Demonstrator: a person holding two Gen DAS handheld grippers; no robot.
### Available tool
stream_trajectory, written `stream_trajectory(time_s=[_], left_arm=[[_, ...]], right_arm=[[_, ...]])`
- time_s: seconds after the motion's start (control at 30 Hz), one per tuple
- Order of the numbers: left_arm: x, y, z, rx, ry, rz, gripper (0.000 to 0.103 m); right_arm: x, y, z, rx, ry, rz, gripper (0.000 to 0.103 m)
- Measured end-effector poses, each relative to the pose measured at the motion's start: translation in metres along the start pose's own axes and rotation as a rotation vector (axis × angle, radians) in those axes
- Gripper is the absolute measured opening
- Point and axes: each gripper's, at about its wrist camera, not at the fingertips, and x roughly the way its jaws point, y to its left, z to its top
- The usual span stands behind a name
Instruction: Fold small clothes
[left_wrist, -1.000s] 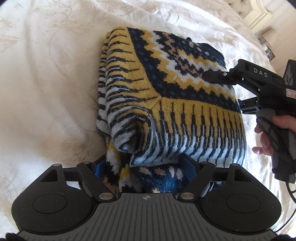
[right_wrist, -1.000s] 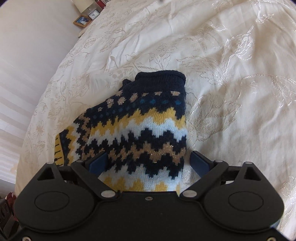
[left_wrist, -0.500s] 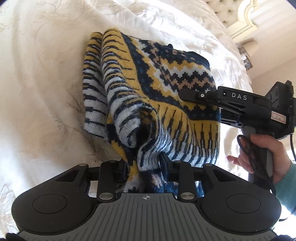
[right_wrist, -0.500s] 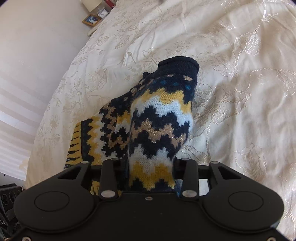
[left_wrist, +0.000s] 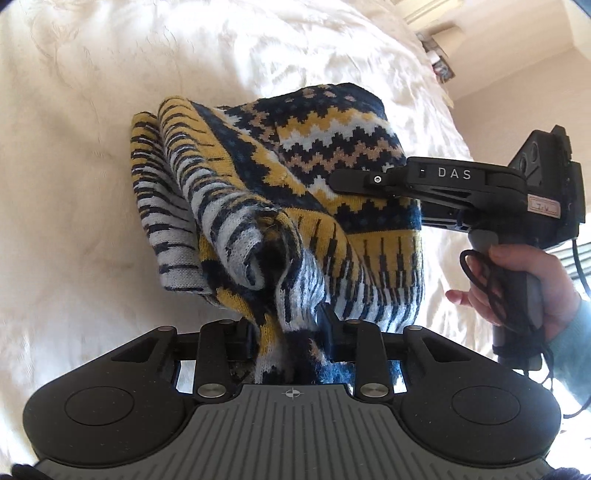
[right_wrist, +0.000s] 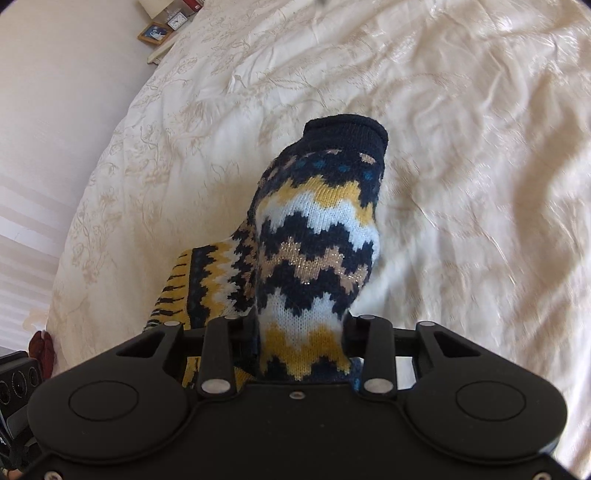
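A small knitted sweater (left_wrist: 295, 192) in navy, yellow and white zigzag and stripe patterns hangs partly lifted over a cream bedspread (left_wrist: 92, 184). My left gripper (left_wrist: 286, 334) is shut on the striped bottom hem, which bunches between its jaws. In the right wrist view my right gripper (right_wrist: 301, 332) is shut on the zigzag part of the sweater (right_wrist: 317, 236), whose navy ribbed cuff points away. The right gripper (left_wrist: 347, 182) also shows from the side in the left wrist view, with a hand (left_wrist: 528, 291) on its handle.
The embroidered cream bedspread (right_wrist: 461, 147) spreads out on all sides. A bedside surface with framed pictures and a small clock (right_wrist: 162, 26) stands beyond the bed's far left edge. A wall and dark equipment (right_wrist: 14, 380) lie at the left.
Both grippers went from open around the sweater to shut on it. They have lifted it, so the fabric now bunches and hangs above the bedspread.
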Motion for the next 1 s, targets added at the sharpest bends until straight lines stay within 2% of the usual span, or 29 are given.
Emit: stream_trajectory(time_s=[0.1,0.17,0.23,0.27,0.37,0.47,0.6,0.67,0.8,0.93,1.0], left_arm=[[0.003,0.003,-0.015,0.025,0.029,0.038,0.031],[0.007,0.008,-0.019,0.046,0.048,0.137,0.032],[0.006,0.016,-0.016,0.060,0.055,0.220,0.036],[0.004,0.018,-0.008,0.050,0.043,0.235,0.039],[-0.021,0.030,0.003,0.040,0.000,0.267,0.040],[-0.048,0.014,0.011,0.130,-0.092,0.320,0.040],[-0.065,-0.024,0.021,0.249,-0.200,0.329,0.040],[-0.057,-0.056,0.024,0.308,-0.236,0.311,0.042],[-0.022,-0.082,0.034,0.369,-0.238,0.299,0.044],[0.011,-0.072,0.045,0.362,-0.203,0.339,0.044],[0.022,-0.057,0.046,0.332,-0.174,0.391,0.044]], right_arm=[[-0.009,-0.008,-0.026,0.016,0.018,-0.007,0.047],[-0.008,-0.012,-0.040,0.017,0.025,-0.034,0.050],[-0.006,-0.013,-0.051,0.000,0.018,-0.099,0.057],[-0.008,-0.014,-0.056,-0.003,0.003,-0.119,0.058],[-0.018,-0.017,-0.065,0.028,-0.037,-0.146,0.064],[-0.036,-0.022,-0.072,0.044,-0.090,-0.152,0.066],[-0.059,-0.025,-0.077,0.044,-0.172,-0.162,0.074],[-0.066,-0.027,-0.078,0.048,-0.201,-0.175,0.075],[-0.071,-0.030,-0.077,0.062,-0.230,-0.218,0.075],[-0.073,-0.032,-0.078,0.063,-0.252,-0.261,0.075],[-0.072,-0.030,-0.078,0.049,-0.266,-0.289,0.076]])
